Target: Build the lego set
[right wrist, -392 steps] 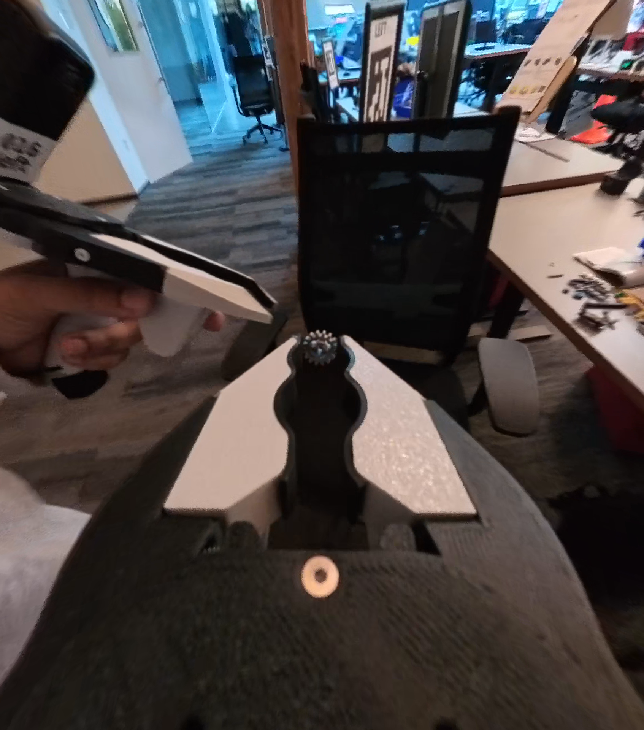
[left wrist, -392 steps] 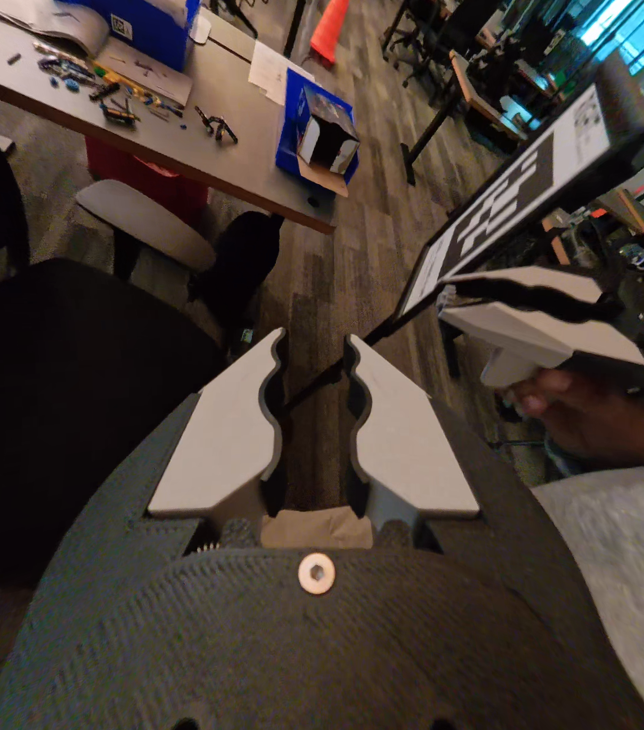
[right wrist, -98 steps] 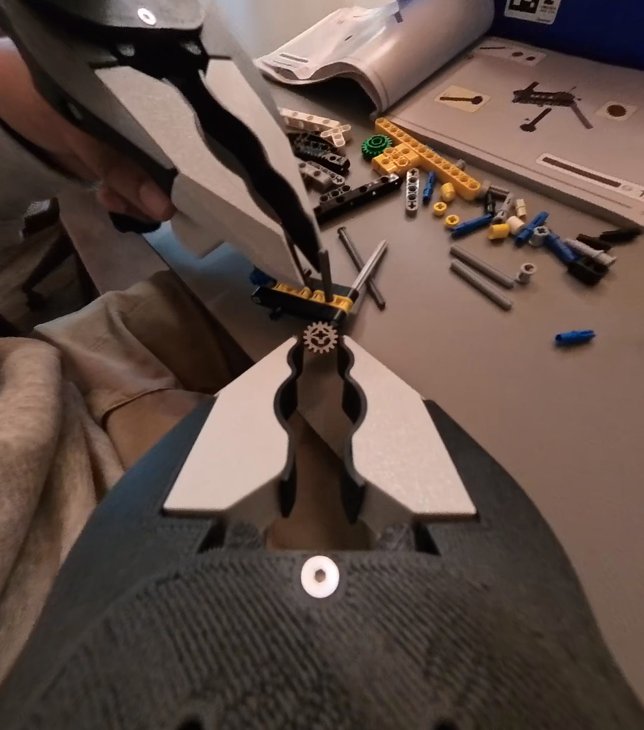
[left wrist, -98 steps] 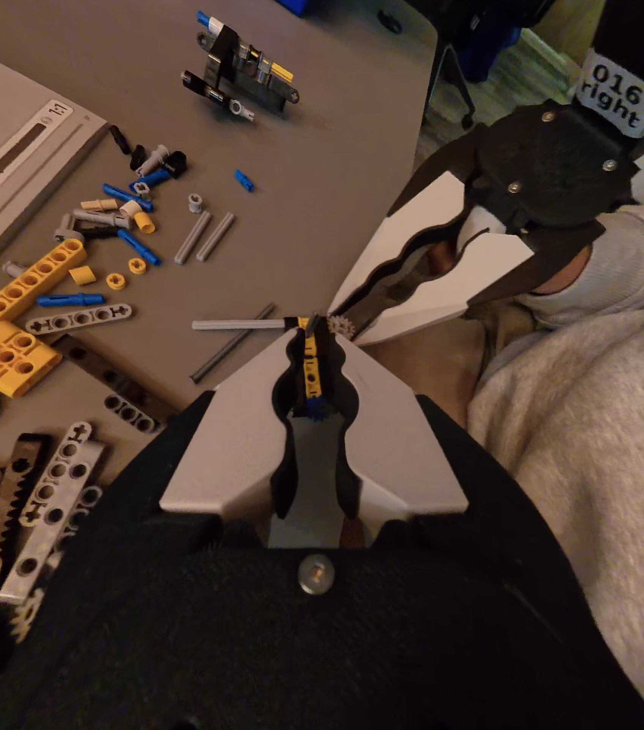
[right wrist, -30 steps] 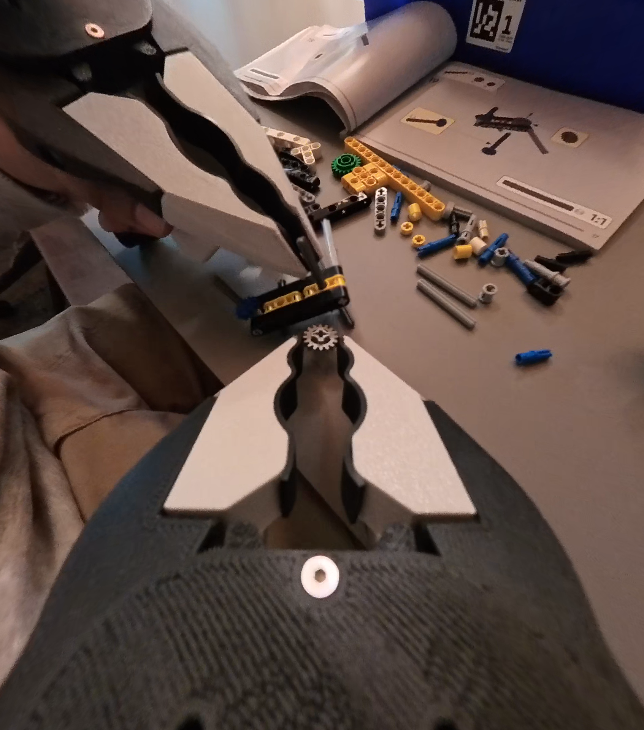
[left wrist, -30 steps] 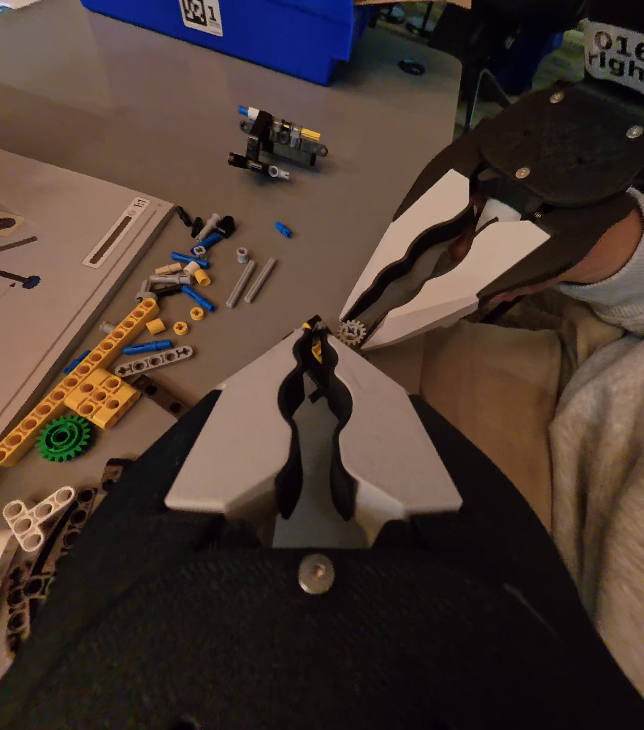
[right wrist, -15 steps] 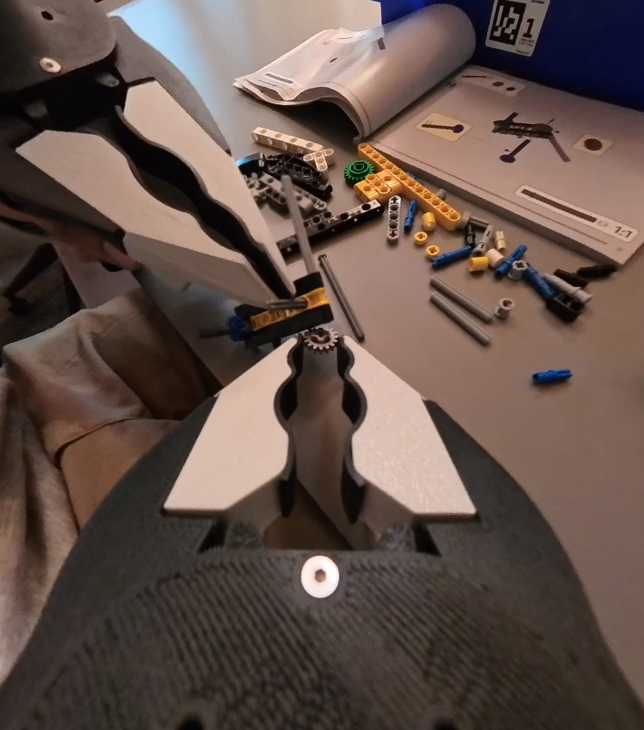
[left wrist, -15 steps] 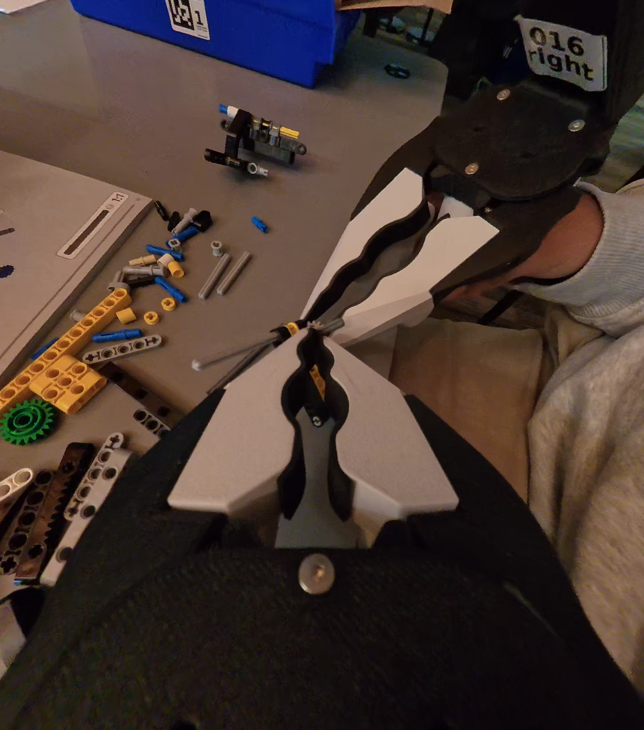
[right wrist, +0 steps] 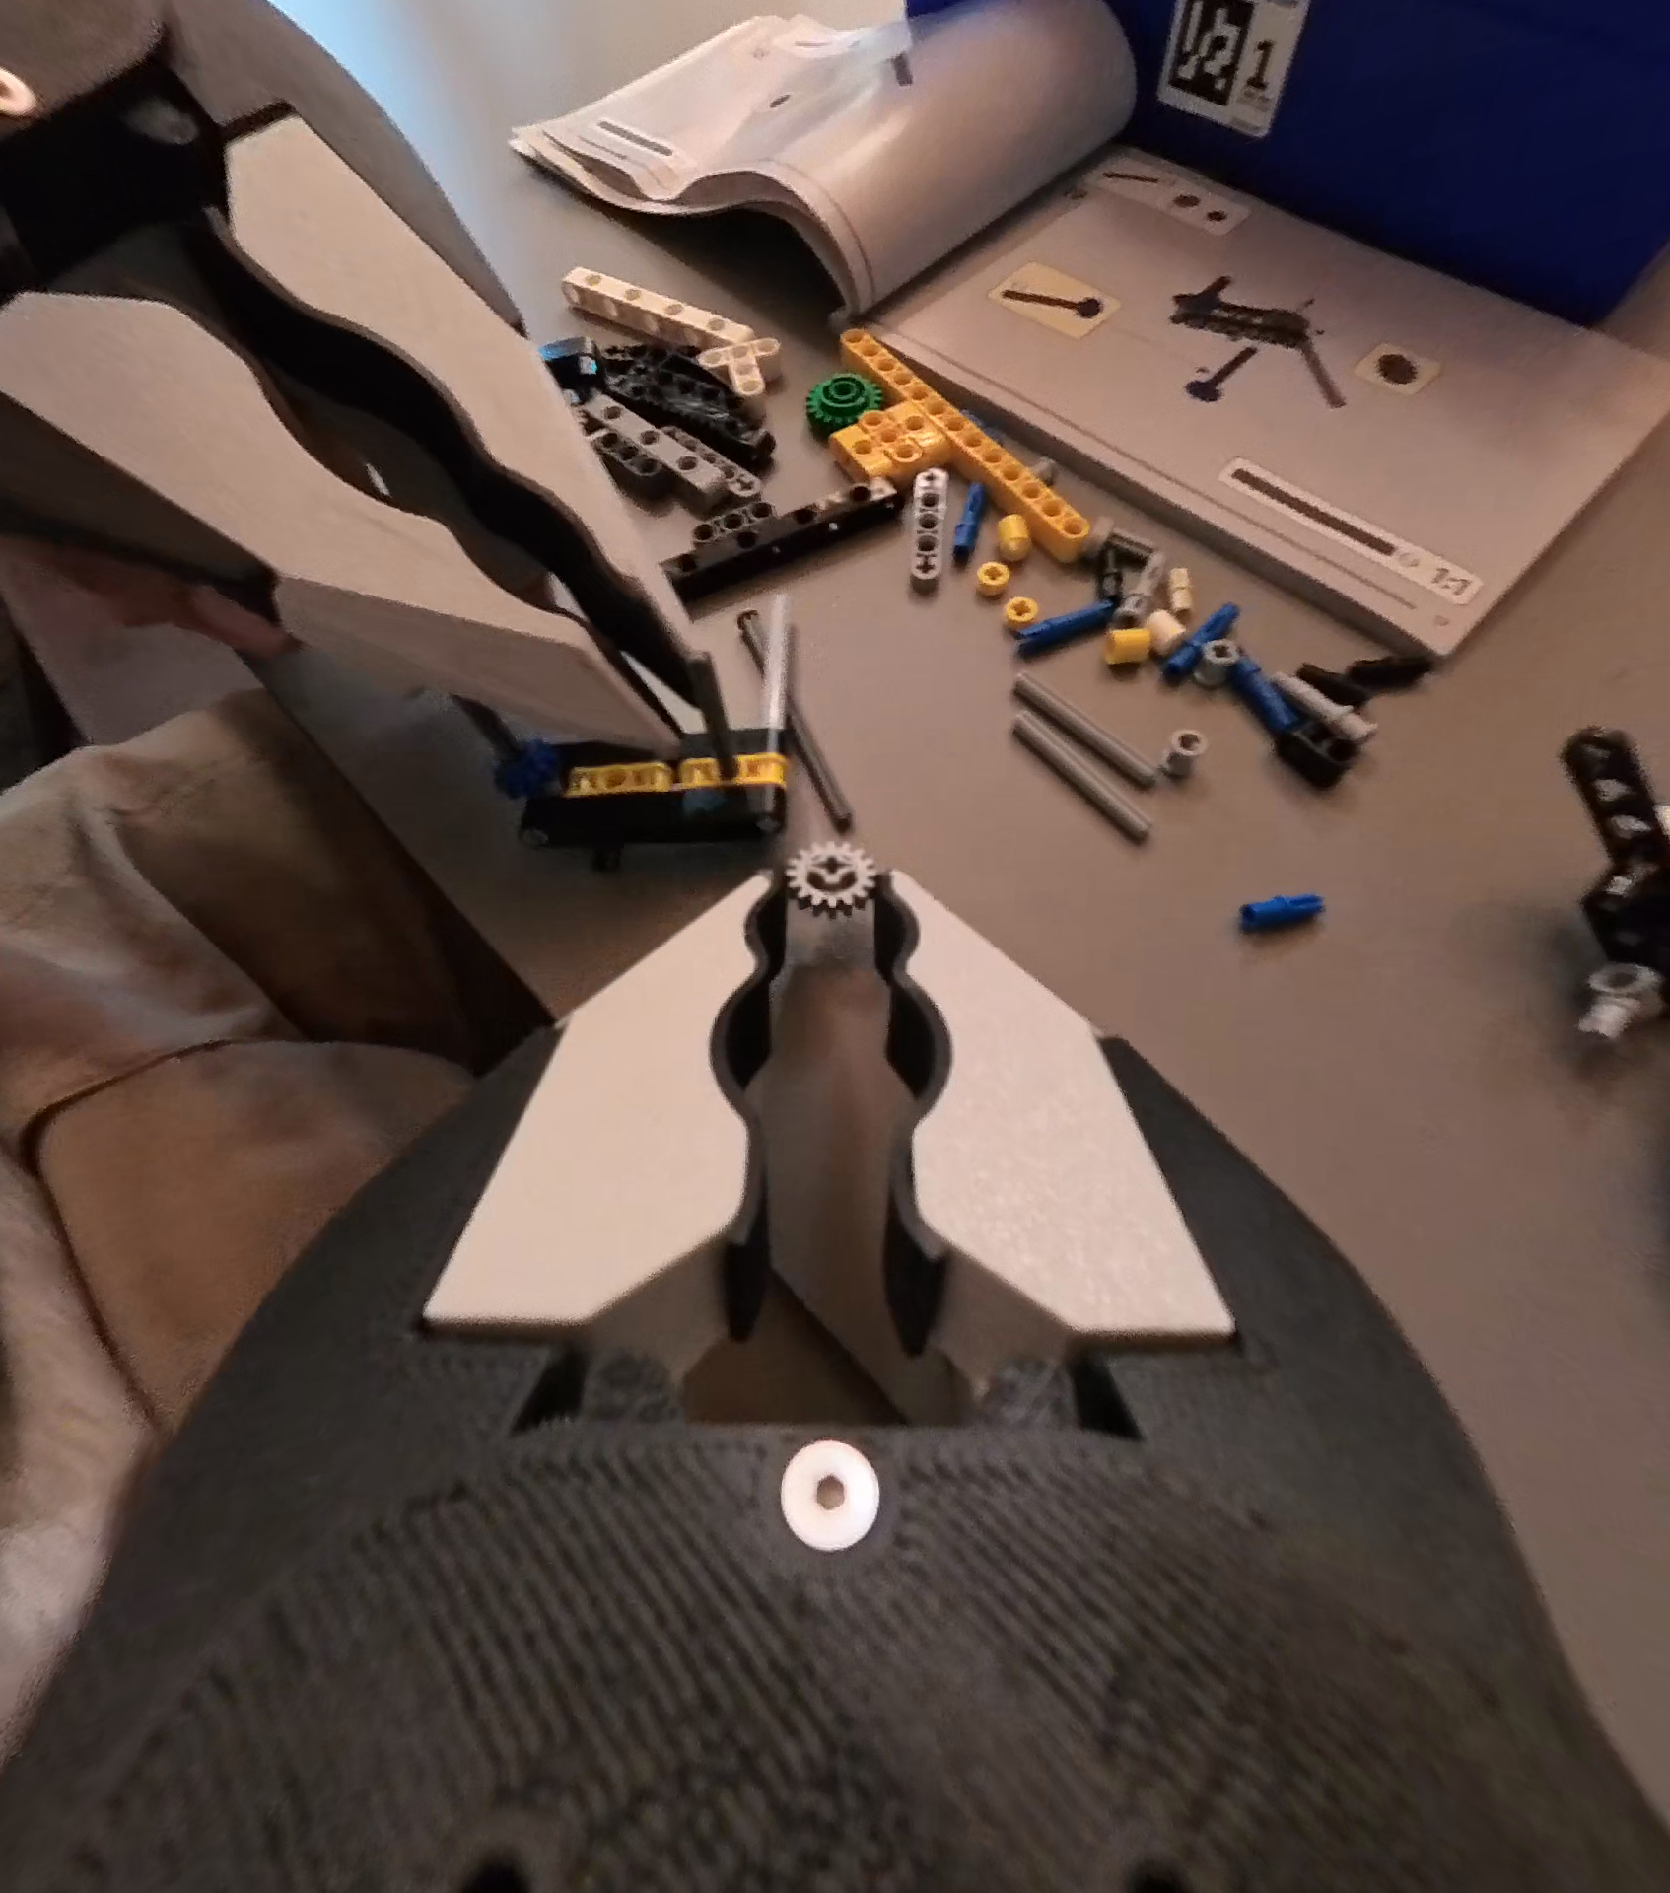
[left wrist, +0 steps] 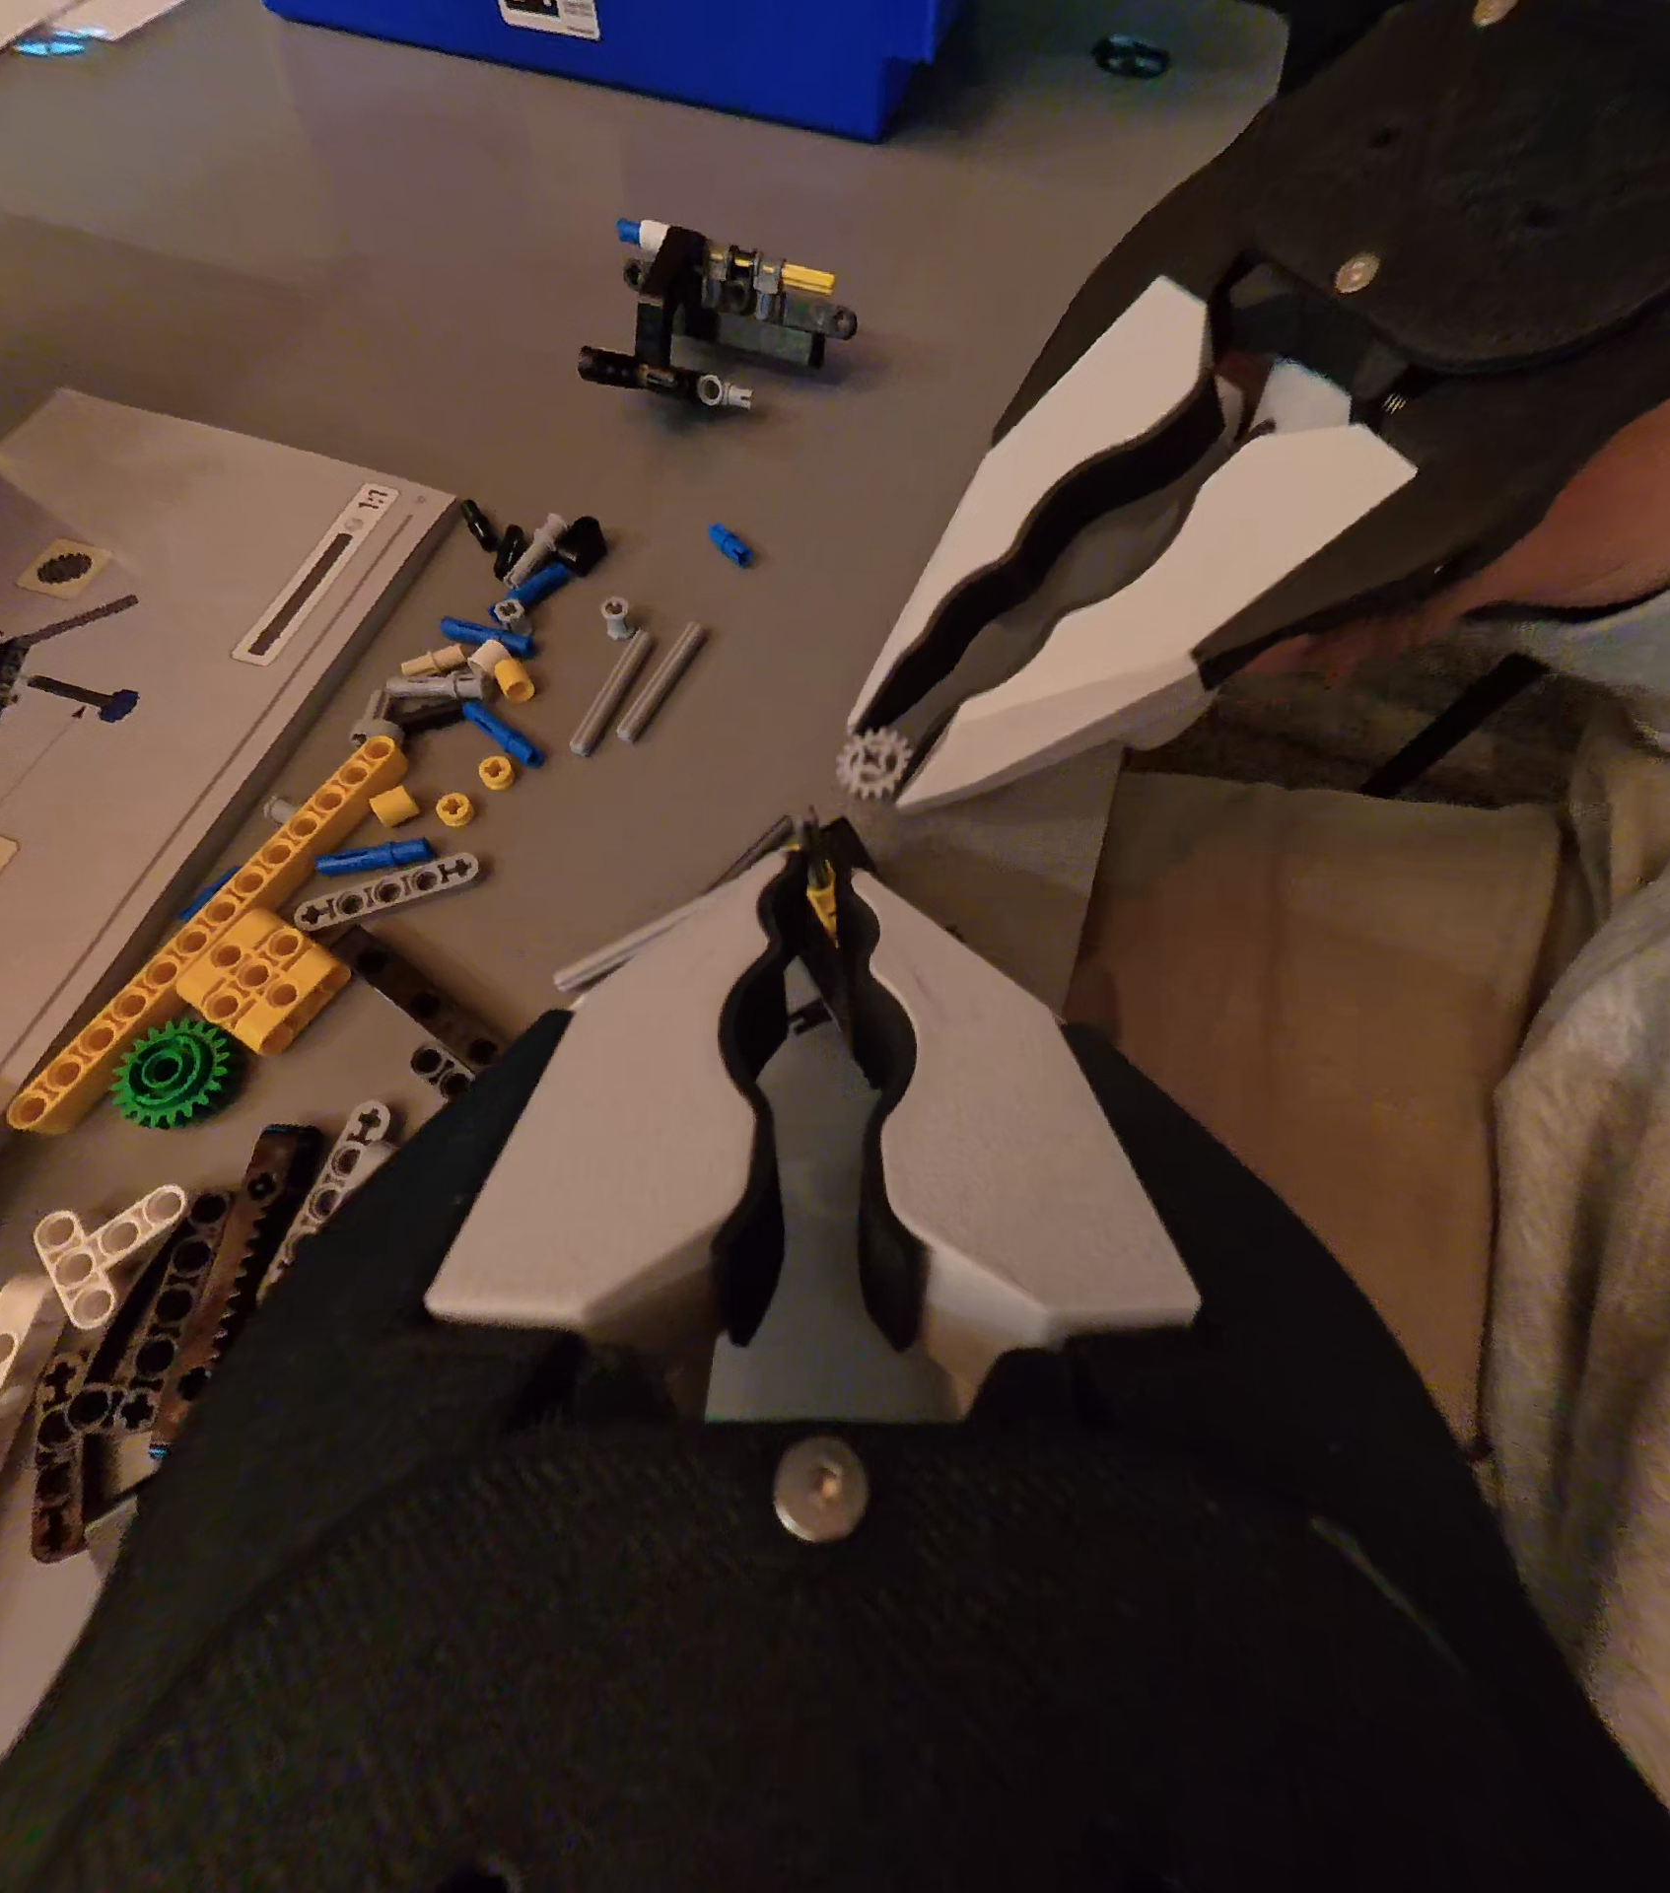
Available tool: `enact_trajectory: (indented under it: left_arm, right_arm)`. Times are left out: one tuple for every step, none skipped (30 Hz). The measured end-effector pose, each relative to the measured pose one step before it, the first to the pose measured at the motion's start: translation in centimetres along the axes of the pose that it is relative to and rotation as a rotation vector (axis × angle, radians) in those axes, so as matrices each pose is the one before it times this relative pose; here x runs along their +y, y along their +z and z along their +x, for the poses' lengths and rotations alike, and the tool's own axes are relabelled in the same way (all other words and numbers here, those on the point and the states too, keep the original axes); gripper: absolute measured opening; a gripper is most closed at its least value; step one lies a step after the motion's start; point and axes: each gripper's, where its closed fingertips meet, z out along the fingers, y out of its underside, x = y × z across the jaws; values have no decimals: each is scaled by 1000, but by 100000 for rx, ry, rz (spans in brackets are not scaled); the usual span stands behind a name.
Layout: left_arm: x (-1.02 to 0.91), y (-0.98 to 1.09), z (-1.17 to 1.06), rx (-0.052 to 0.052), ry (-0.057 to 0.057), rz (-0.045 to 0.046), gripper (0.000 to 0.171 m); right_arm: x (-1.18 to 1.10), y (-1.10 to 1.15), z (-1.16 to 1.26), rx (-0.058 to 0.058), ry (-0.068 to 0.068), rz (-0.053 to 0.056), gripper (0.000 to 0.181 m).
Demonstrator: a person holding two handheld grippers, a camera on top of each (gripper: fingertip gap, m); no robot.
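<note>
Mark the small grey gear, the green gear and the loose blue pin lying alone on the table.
small grey gear (right wrist: pixel 829 876), right wrist view, on its hub
green gear (left wrist: pixel 172 1070), left wrist view, on its centre
loose blue pin (right wrist: pixel 1280 911), right wrist view, on its shaft

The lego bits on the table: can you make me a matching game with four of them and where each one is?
Things:
1. small grey gear
2. black and yellow assembly
3. green gear
4. lone blue pin

Places:
A. on the table beside the long yellow beam
B. pinched in the right gripper
C. alone on bare table
D. held by the left gripper

Pairs: 1-B, 2-D, 3-A, 4-C
</note>
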Motion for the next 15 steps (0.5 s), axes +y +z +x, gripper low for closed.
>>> enact_trajectory:
  left_arm:
    - [11,20,-52,-252,-141,-156,5]
    - [11,3,-67,-239,-162,-32,5]
    - [6,-38,-69,-251,-158,63,5]
    - [19,-34,-55,-216,15,37,6]
    - [30,-72,-61,-244,160,58,6]
    - [30,-89,-69,-350,117,188,6]
    - [18,-120,-58,-205,-17,268,6]
    - [31,-130,-67,-206,-236,319,6]
    - [15,-150,-54,-91,-468,483,6]
    - [-23,-177,-38,68,-723,789,6]
    - [-65,-191,-56,138,-983,1018,6]
    - [-71,-190,-67,149,-1207,1128,6]
    - [-80,-180,-98,149,-1523,1053,5]
    - [-26,-164,-127,105,-1998,764,5]
    - [55,-121,-101,409,-2682,233,5]
  right_arm:
    - [125,-210,512,2299,-271,-257,15]
    - [199,-162,515,2297,-366,-583,15]
    - [297,-85,478,2097,-587,-982,15]
    - [321,-50,356,1541,-826,-1189,15]
    - [239,-39,254,1141,-775,-1011,18]
    - [140,-42,206,1096,-472,-832,27]
    - [-16,-99,204,1295,-282,-422,35]
    - [-296,-158,45,616,-657,818,39]
    - [-607,-217,-148,-344,-922,2325,40]
    - [-834,-209,-368,-1452,-788,3272,39]
    - [-945,-128,-608,-2917,-348,3652,37]
    - [-952,-23,-864,-4604,348,3847,33]
    - [-854,140,-893,-4960,1360,3577,29]
    - [-616,286,-690,-4047,2265,2696,27]
    - [-351,399,-531,-3419,2310,1532,27]
